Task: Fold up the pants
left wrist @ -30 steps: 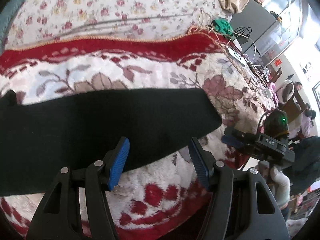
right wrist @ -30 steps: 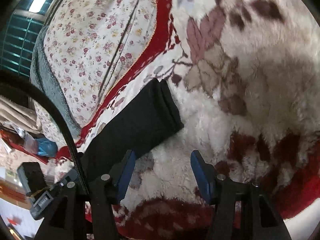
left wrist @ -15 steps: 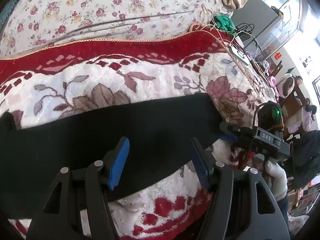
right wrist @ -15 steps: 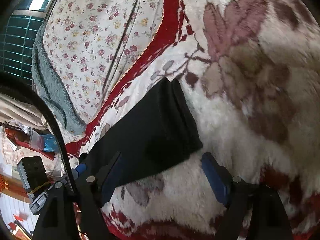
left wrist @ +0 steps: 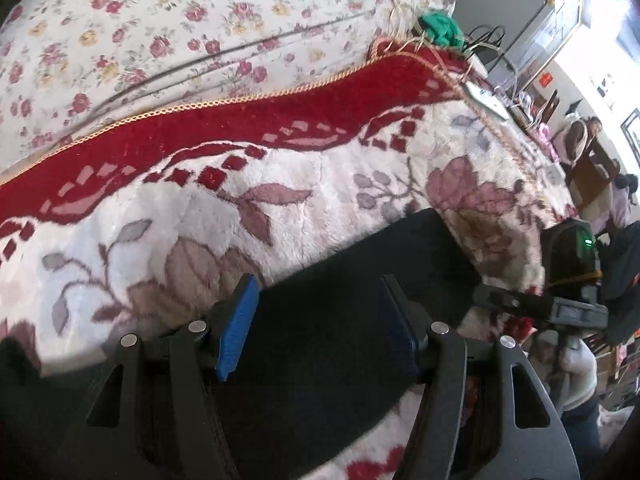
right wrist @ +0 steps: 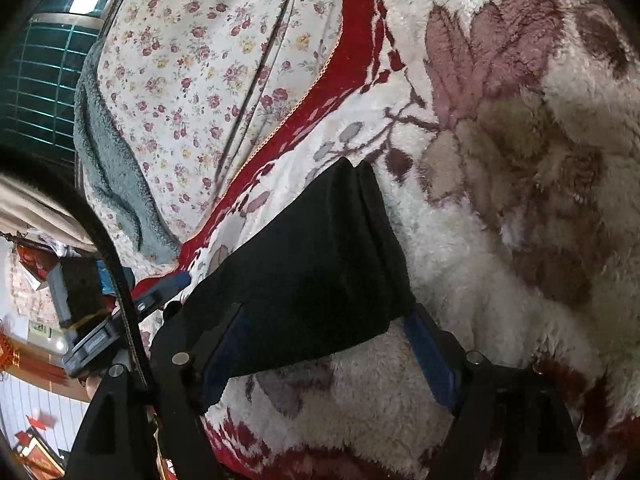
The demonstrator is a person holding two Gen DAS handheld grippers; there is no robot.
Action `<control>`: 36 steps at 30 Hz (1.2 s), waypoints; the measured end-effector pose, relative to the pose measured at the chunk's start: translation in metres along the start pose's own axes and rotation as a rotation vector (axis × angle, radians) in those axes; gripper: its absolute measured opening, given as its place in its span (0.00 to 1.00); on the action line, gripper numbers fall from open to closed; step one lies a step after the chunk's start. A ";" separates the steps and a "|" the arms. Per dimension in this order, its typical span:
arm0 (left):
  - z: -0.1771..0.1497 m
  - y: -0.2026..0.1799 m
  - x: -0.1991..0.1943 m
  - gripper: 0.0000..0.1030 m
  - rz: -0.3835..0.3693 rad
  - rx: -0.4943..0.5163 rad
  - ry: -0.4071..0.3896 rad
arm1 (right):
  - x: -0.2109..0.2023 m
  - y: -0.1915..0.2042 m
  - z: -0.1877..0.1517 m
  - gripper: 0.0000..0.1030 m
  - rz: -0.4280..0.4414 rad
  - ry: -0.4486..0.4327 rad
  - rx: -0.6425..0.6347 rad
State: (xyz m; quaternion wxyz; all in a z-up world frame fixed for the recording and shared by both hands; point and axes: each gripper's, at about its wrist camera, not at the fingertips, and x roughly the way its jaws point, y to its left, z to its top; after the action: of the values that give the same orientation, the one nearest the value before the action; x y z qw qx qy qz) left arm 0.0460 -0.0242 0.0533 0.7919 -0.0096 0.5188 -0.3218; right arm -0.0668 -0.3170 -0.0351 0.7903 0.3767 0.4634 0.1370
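Nearest to me in the left wrist view, my left gripper (left wrist: pixel 318 326) has its blue-padded fingers spread wide, and the black pants (left wrist: pixel 340 312) lie between them without being pinched. In the right wrist view, my right gripper (right wrist: pixel 326 354) is also spread; its jaws have just been opening, and they now straddle the near corner of the pants (right wrist: pixel 304 268) at the leg end, where two layers of hem sit stacked one on the other. Neither set of pads presses the cloth as far as I can see. The pants lie flat as one long dark band across a fluffy white blanket (left wrist: pixel 200 220) with a red border and pinkish leaf patterns. I judge that the legs are already laid together lengthwise, since the hems appear doubled, and that the crosswise folds are not yet made, so the job looks perhaps a third done. The next step, I think, is to close on this end and carry it toward the other end. Beyond the blanket lies a cream bedsheet (left wrist: pixel 180 32) printed with small roses. At the far right edge of the bed sit a green bundle (left wrist: pixel 440 28) and some cables. I see no box, basket or other container here, so nothing can be said of contents.
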 end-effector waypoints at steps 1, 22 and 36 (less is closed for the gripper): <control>0.003 -0.001 0.006 0.60 -0.001 0.005 0.008 | 0.000 0.000 0.000 0.77 -0.002 -0.001 -0.002; 0.030 -0.019 0.061 0.67 -0.110 0.067 0.141 | -0.009 -0.007 -0.003 0.79 0.099 -0.027 0.027; 0.044 -0.043 0.099 0.90 -0.154 0.138 0.182 | -0.001 -0.002 -0.002 0.79 0.168 0.020 0.013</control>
State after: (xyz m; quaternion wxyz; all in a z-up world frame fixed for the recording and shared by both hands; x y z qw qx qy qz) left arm 0.0862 -0.1243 0.0080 0.7133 0.0343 0.5630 -0.4160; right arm -0.0697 -0.3183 -0.0365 0.7690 0.4178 0.4390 0.2036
